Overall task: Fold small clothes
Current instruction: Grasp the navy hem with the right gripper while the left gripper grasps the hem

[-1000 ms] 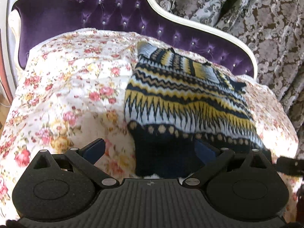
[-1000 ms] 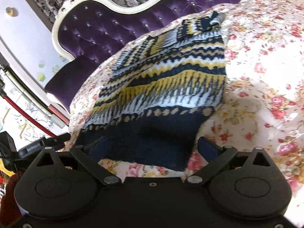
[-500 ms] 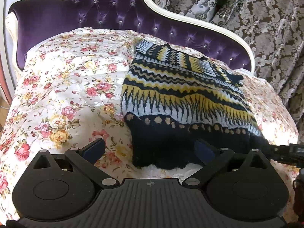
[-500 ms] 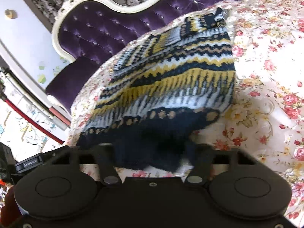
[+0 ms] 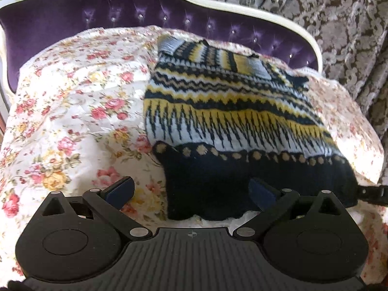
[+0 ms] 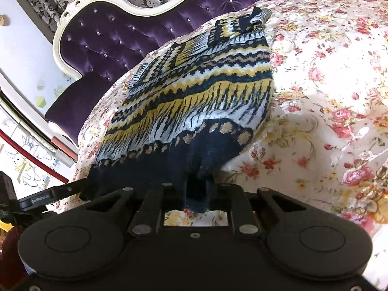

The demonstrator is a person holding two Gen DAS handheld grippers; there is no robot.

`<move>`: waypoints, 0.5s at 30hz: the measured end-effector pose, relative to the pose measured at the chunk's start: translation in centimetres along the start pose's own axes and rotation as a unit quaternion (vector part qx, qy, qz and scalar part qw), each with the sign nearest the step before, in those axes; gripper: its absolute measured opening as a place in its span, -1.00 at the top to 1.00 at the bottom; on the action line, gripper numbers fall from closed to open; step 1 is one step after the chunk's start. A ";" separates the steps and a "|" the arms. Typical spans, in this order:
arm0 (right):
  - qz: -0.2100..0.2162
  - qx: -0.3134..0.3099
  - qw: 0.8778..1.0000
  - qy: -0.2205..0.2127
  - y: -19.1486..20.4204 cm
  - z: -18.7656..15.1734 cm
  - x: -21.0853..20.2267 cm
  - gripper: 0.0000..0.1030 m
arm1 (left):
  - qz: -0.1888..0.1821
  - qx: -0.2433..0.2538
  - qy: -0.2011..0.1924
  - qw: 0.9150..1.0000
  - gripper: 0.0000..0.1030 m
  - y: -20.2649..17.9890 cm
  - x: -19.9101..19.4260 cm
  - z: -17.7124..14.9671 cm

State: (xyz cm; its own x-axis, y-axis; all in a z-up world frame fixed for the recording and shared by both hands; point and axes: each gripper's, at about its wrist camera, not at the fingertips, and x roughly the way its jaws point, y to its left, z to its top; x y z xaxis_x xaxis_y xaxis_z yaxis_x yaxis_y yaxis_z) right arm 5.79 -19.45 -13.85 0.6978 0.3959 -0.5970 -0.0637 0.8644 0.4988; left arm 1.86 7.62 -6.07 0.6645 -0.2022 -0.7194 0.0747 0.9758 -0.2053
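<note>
Small knitted sweater (image 5: pixel 232 111) lying on the floral cover

It is banded in yellow, pale blue-grey and navy zigzags, with a row of tan dots above a deep navy hem; it lies mostly flat, sleeves folded across its upper part at the far end; the near hem (image 6: pixel 196 169) is bunched and drawn up into a peak at one corner; the rest of the hem sags loosely.

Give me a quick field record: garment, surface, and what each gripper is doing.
garment: patterned knit sweater, navy hem nearest the cameras
surface: floral bedspread over a purple tufted sofa
right gripper: has just been closing; shut on the sweater's navy hem, fabric bunched between the fingers
left gripper: open, hem corner between the fingers, not pinched
fold: not yet made
</note>
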 end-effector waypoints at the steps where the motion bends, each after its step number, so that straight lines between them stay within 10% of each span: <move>1: 0.000 -0.004 1.000 0.000 0.1 0.0 0.1 0.54 | 0.002 0.003 0.007 1.000 -0.97 -0.2 0.4 0.0; 15: 0.006 -0.009 1.000 -0.001 0.1 -0.1 0.1 0.44 | 0.074 0.054 0.010 0.996 -0.98 -2.7 2.0 -0.5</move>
State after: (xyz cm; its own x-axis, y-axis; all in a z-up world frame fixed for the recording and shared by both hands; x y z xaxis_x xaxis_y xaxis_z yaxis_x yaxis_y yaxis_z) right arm 5.80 -19.25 -13.90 0.6990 0.4057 -0.5889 -0.0854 0.8650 0.4944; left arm 2.69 4.58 -7.30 0.6589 -0.0553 -0.7502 0.0561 0.9981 -0.0243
